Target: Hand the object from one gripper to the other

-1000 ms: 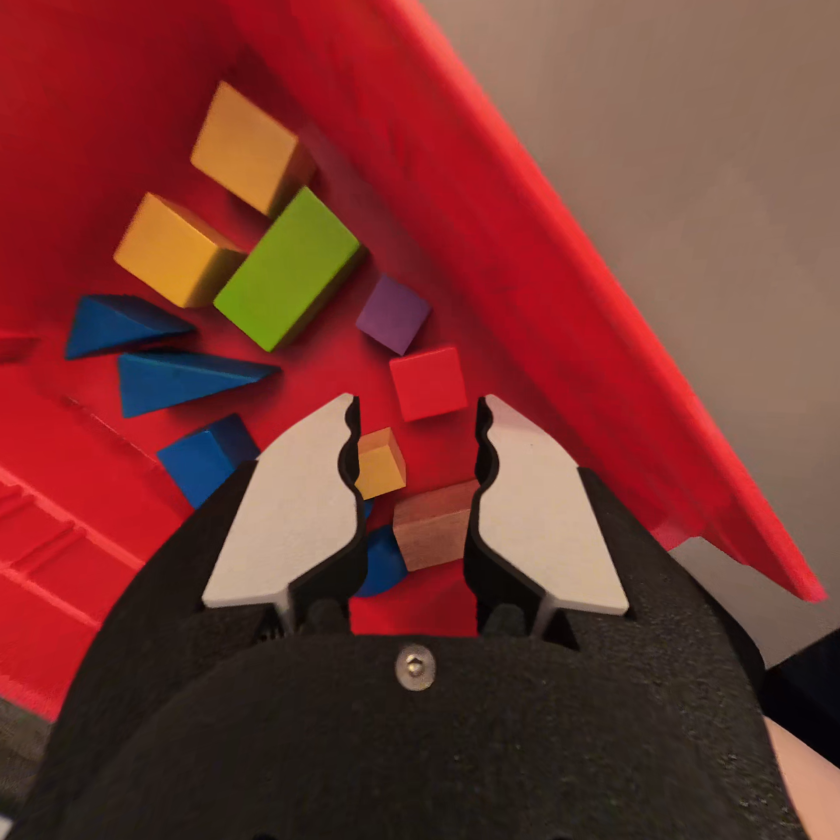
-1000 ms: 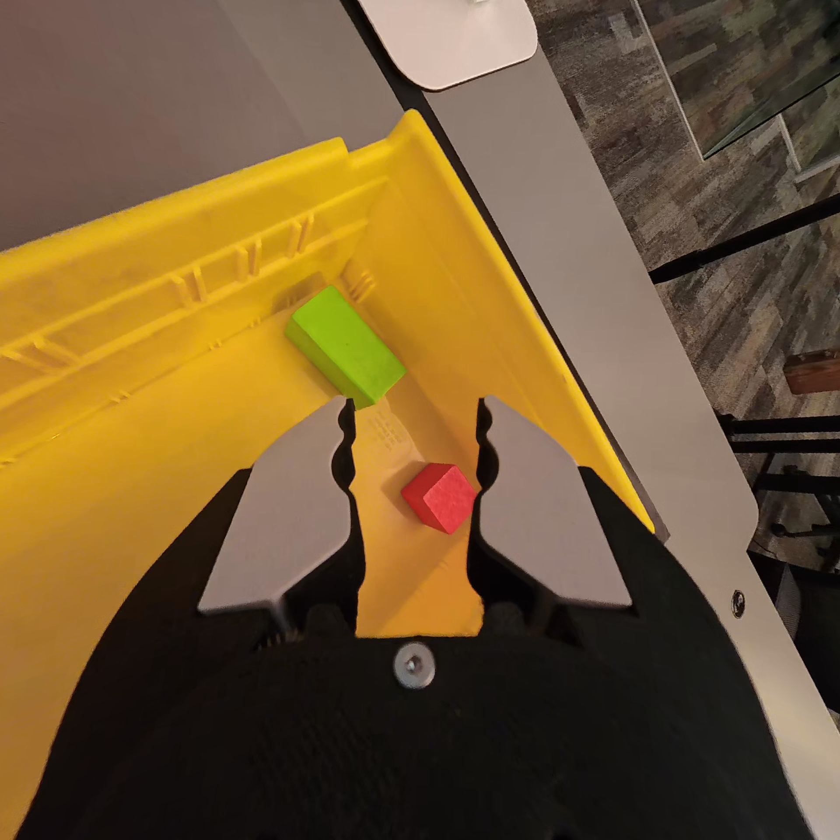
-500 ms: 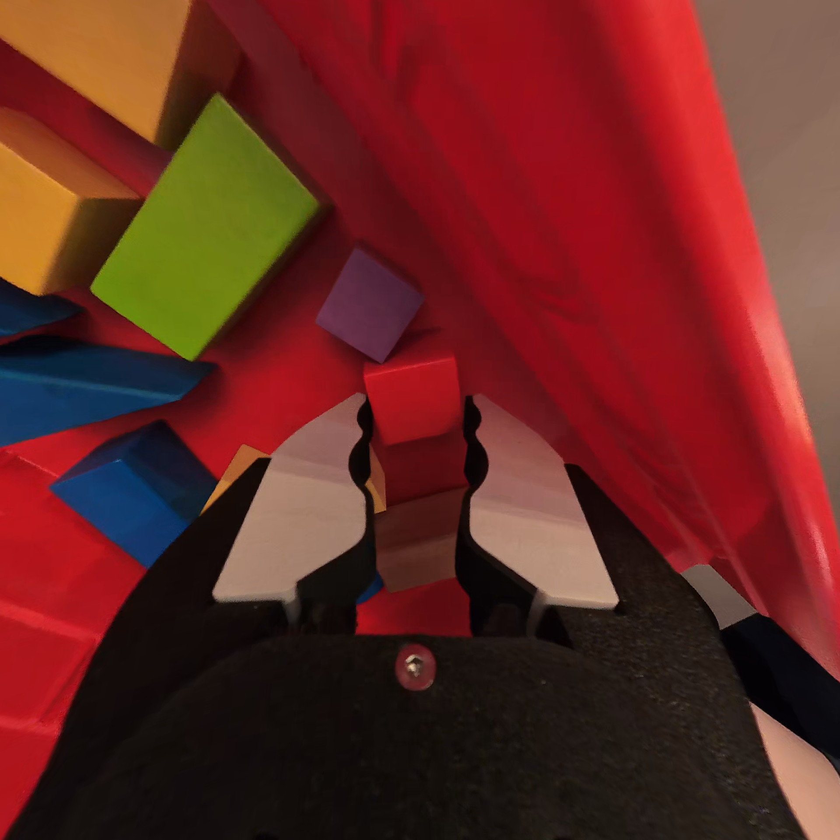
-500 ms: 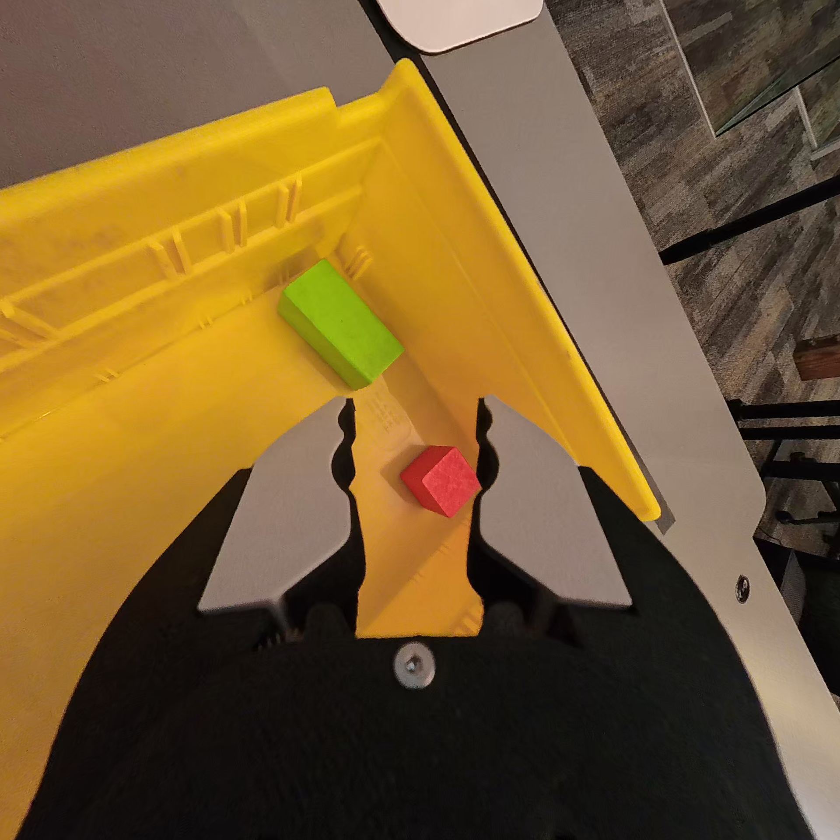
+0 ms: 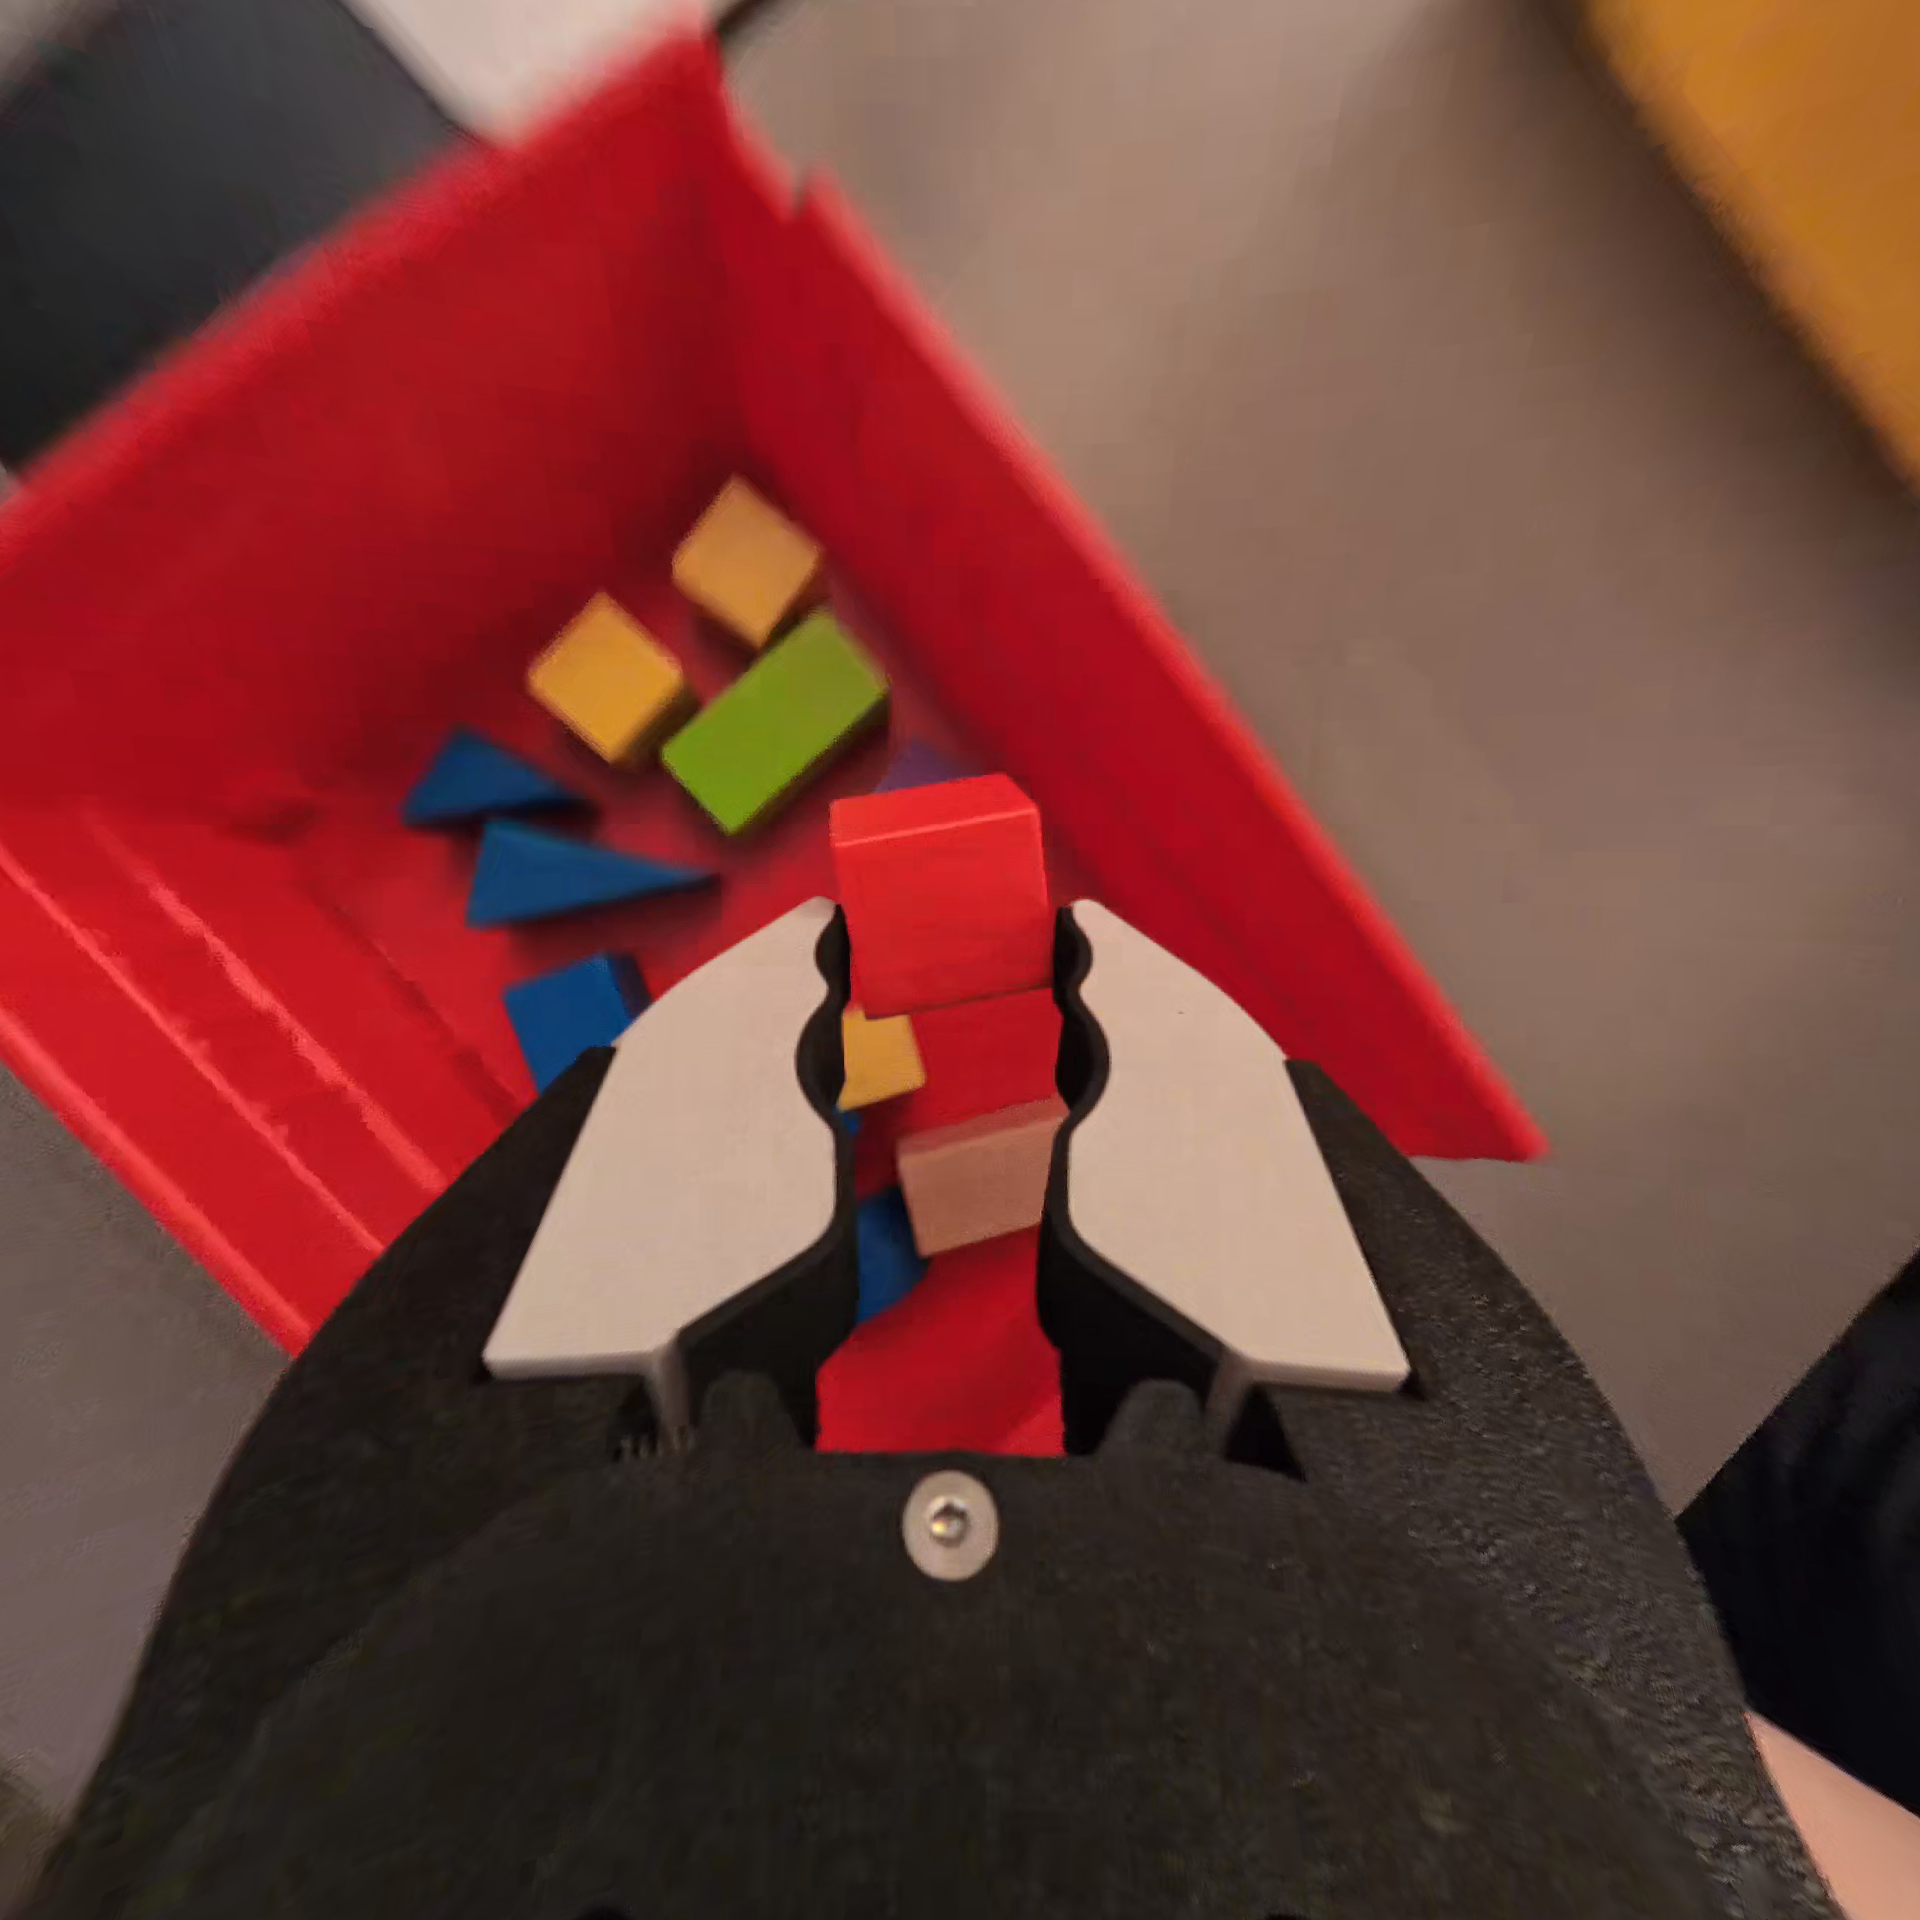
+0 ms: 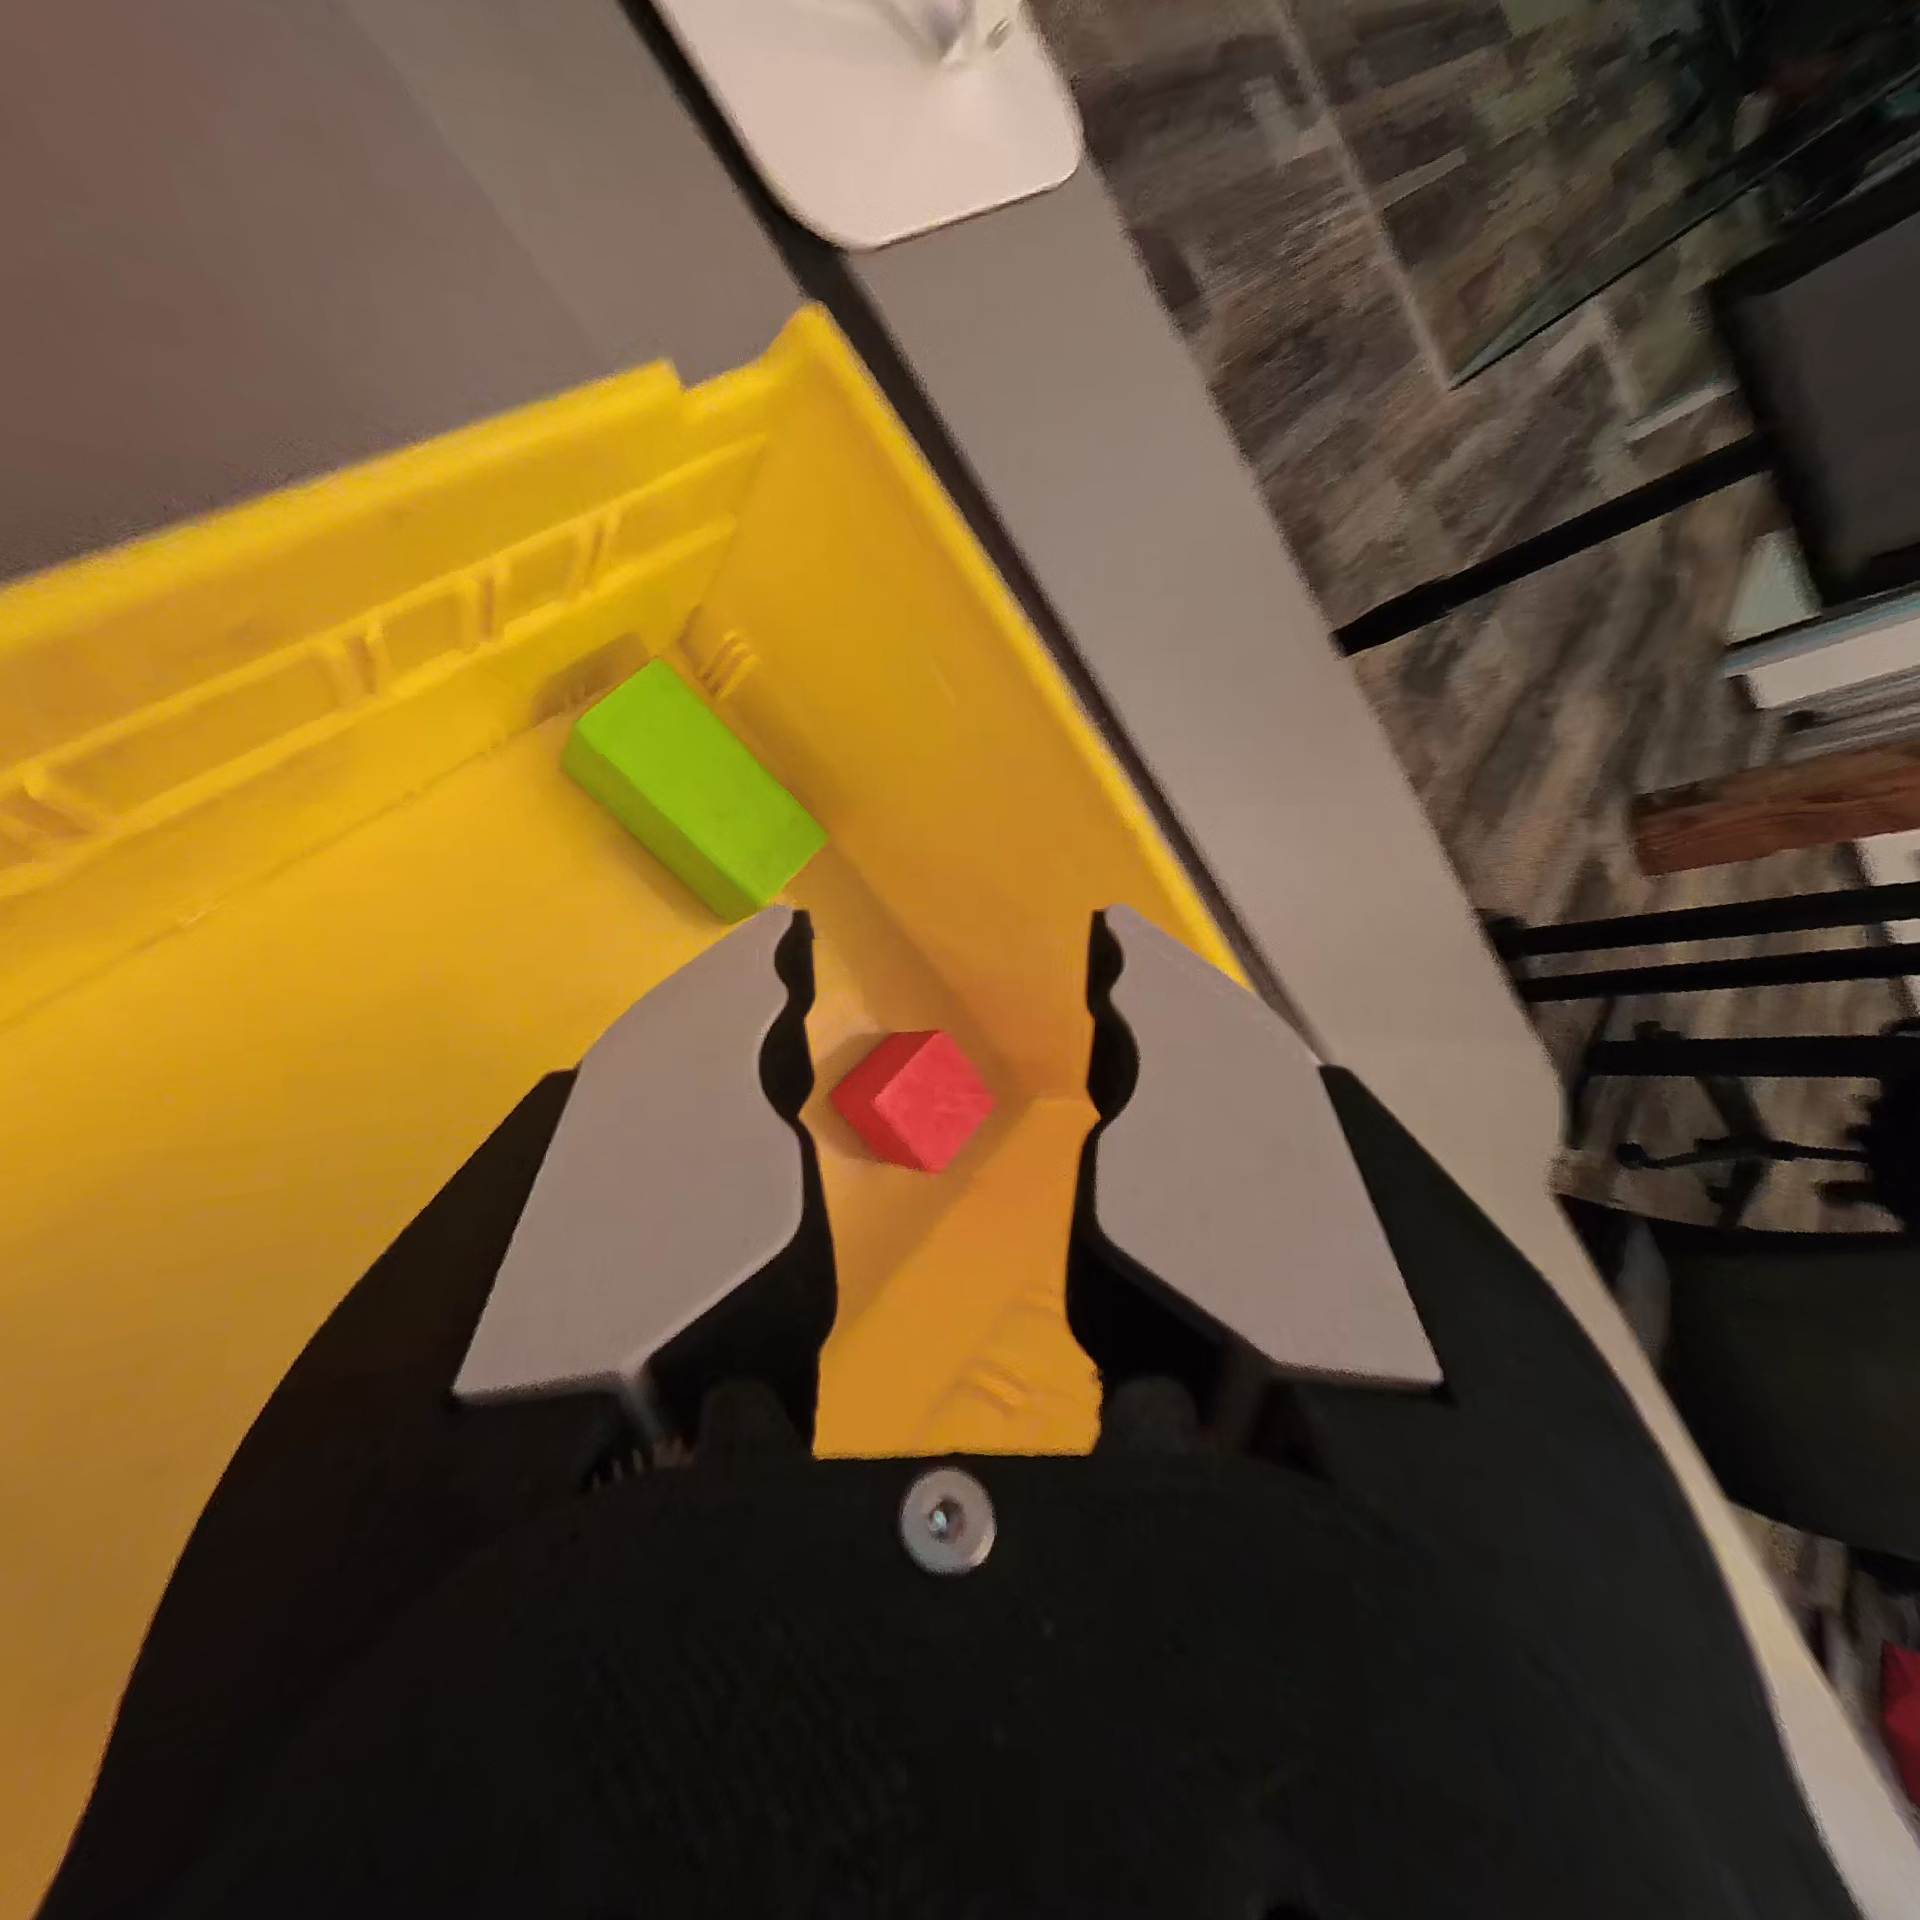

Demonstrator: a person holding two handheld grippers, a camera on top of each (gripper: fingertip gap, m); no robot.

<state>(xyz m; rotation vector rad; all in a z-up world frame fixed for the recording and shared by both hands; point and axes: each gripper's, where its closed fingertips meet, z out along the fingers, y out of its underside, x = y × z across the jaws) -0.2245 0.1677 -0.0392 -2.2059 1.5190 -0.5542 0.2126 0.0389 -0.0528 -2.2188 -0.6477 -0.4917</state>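
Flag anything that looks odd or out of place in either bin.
Nothing stands out. The left gripper holds a red cube squarely above the red bin; the right gripper hangs open over the yellow bin.

1. The left gripper (image 5: 948, 914) has its two grey fingers (image 5: 717, 1122) drawn in close, their tips clamped on a red cube (image 5: 940, 894) that juts out toward 12 o'clock.
2. A bare forearm shows at 5 o'clock in the left wrist view.
3. The right gripper (image 6: 943, 920) points toward 12 o'clock, fingers (image 6: 665, 1164) spread, nothing between them.
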